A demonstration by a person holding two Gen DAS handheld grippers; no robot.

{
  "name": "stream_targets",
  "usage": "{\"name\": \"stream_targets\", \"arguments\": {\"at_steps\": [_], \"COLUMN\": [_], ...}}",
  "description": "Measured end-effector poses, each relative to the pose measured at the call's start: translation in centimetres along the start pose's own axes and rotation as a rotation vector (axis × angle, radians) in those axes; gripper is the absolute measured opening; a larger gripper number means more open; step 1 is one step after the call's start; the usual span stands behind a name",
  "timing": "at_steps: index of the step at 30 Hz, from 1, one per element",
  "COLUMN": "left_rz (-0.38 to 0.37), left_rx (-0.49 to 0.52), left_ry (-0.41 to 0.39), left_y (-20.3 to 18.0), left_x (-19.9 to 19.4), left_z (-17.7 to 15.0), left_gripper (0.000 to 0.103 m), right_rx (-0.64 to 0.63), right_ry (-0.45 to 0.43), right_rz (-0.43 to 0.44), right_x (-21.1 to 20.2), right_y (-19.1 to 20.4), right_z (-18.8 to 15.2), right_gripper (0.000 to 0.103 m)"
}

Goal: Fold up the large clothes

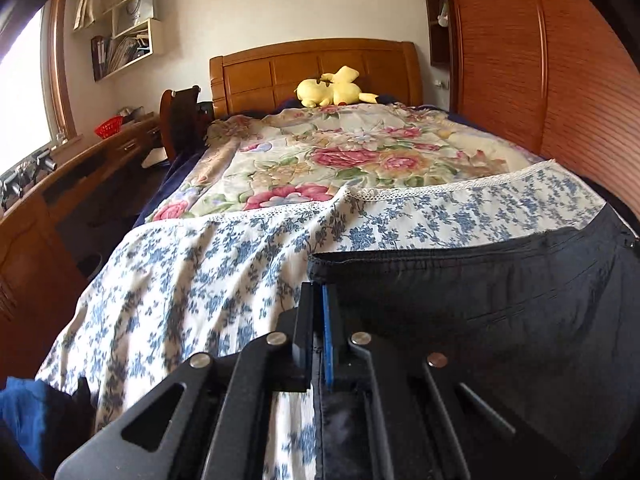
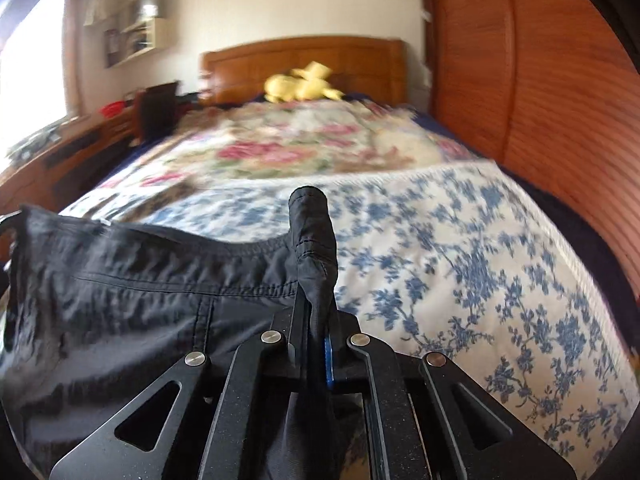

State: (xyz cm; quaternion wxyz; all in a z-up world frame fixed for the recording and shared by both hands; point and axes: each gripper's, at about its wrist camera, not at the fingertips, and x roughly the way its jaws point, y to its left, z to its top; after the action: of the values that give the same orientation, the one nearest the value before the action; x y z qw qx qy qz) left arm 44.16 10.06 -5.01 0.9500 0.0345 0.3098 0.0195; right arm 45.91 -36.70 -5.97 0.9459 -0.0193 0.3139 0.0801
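- The left gripper (image 1: 324, 300) is pinched tight on one end of the black shorts (image 1: 500, 300). The right gripper (image 2: 316, 292) is pinched tight on the other end, and the cloth bunches up there.
- The shorts hang stretched between them, low over the blue flower sheet (image 1: 192, 280). This looks like the lift before a fold.
- Next, I think, lay the shorts flat and fold them over.
- There is lots of room on the bed. The wardrobe (image 1: 540, 80) is close on the right, and the yellow toy (image 1: 332, 90) is far away.
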Motion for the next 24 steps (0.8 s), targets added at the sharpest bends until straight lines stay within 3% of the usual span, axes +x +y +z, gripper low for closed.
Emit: {"name": "stream_targets", "arguments": {"at_steps": [5,8,10,11,17,24], "left_rz": [-0.034,-0.007,-0.038,-0.055,-0.134,-0.232], "left_rx": [0.025,0.066,0.086,0.088,0.112,0.109], "left_ry": [0.042,0.031,0.045,0.052,0.036,0.024], "left_y": [-1.8,-2.7,-3.0,-3.2,-5.0,-7.4], "left_x": [1.3,0.2,-0.8,-1.4,-6.3,-11.9], "left_z": [0.1,-0.8,-1.6,-1.9,-4.2,-7.3], "left_gripper": [0.006,0.007,0.021,0.023,0.030,0.039], "right_rx": [-0.028,-0.065,-0.086,-0.090,-0.145,-0.186], "right_ry": [0.111,0.134,0.121,0.120,0.111,0.105], "right_rz": [-0.039,-0.071,-0.090,-0.086,0.004,0.176], "right_x": [4.2,3.8,2.7,2.0,-3.6,-8.6], "right_y": [0.8,1.6,1.9,2.1,4.8,11.1], "right_z": [-0.8,-2.0,-2.6,-2.8,-5.1,-8.4], "right_gripper": [0.004,0.022,0.050,0.053,0.054,0.054]}}
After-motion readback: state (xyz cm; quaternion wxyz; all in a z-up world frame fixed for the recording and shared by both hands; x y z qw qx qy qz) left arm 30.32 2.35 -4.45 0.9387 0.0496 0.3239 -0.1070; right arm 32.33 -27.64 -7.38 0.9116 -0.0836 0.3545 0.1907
